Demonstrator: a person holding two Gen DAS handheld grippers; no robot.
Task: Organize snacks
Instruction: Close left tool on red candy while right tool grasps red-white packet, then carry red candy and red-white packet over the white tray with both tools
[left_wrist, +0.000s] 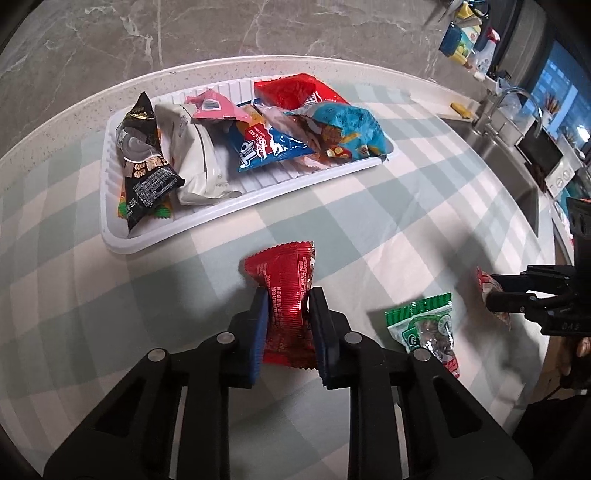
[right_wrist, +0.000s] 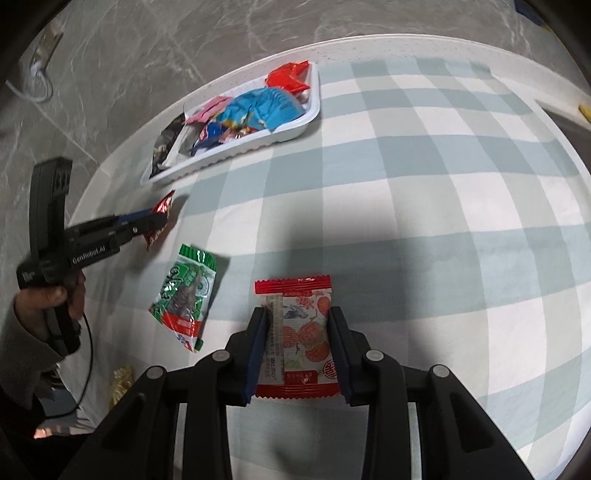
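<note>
My left gripper (left_wrist: 288, 299) is shut on a red foil snack packet (left_wrist: 286, 295) and holds it above the checked cloth, short of the white tray (left_wrist: 207, 225). The tray holds several snack bags. My right gripper (right_wrist: 297, 314) is shut on a red-and-white packet with fruit print (right_wrist: 303, 332) just over the cloth. It also shows in the left wrist view (left_wrist: 491, 291), at the right edge. A green packet of nuts (left_wrist: 428, 328) lies flat on the cloth between the two grippers; it also shows in the right wrist view (right_wrist: 184, 291).
The round table carries a green-and-white checked cloth (right_wrist: 424, 184). The tray (right_wrist: 295, 129) sits near the far edge. A sink with a tap (left_wrist: 517, 107) and bottles are at the right. A gold wrapper (right_wrist: 122, 380) lies near the table's near-left edge.
</note>
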